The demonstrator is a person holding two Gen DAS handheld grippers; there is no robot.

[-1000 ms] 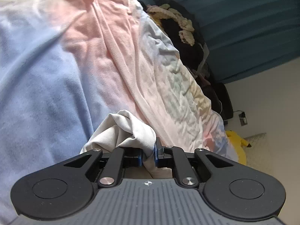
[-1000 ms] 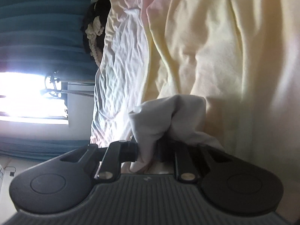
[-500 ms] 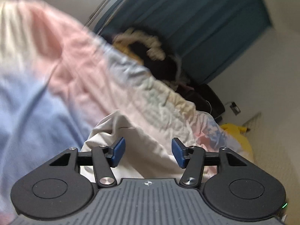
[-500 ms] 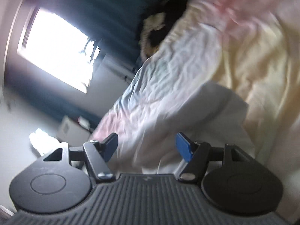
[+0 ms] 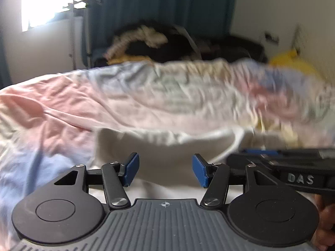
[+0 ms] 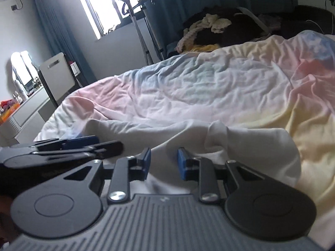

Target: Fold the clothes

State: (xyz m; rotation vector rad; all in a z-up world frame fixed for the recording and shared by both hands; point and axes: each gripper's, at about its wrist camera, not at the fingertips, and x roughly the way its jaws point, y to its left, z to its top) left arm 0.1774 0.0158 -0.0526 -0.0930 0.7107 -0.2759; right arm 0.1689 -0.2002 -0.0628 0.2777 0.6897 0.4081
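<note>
So both my grippers are parked low over the bed. The left gripper (image 5: pixel 165 171) has its blue pads spread wide with nothing between them, just white cloth below. The right gripper (image 6: pixel 163 165) is parted too, a narrower gap, also holding nothing. The white garment (image 6: pixel 188 133) lies rumpled on the pastel bedsheet (image 6: pixel 209 87), right in front of both sets of fingers, with a bunched ridge near the right one.

The two grippers sit close side by side: from the left wrist camera the right one pokes in from the right edge, and I can read "DAS" (image 5: pixel 300 178) on its body. A bit of my hand (image 5: pixel 324 219) shows under it.

Stuff around: a dark pile of clothes with a chunky cream knit (image 6: pixel 213 24) at the far side of the bed, something yellow (image 5: pixel 293 62) off to the right (blurry, can't tell what), teal curtains (image 6: pixel 188 4), a bright window (image 6: pixel 108 2) and a white cabinet (image 6: pixel 56 73) on the left past the bed's edge.

Plenty of open sheet beyond the garment. The left view is motion-blurred on the right side.
</note>
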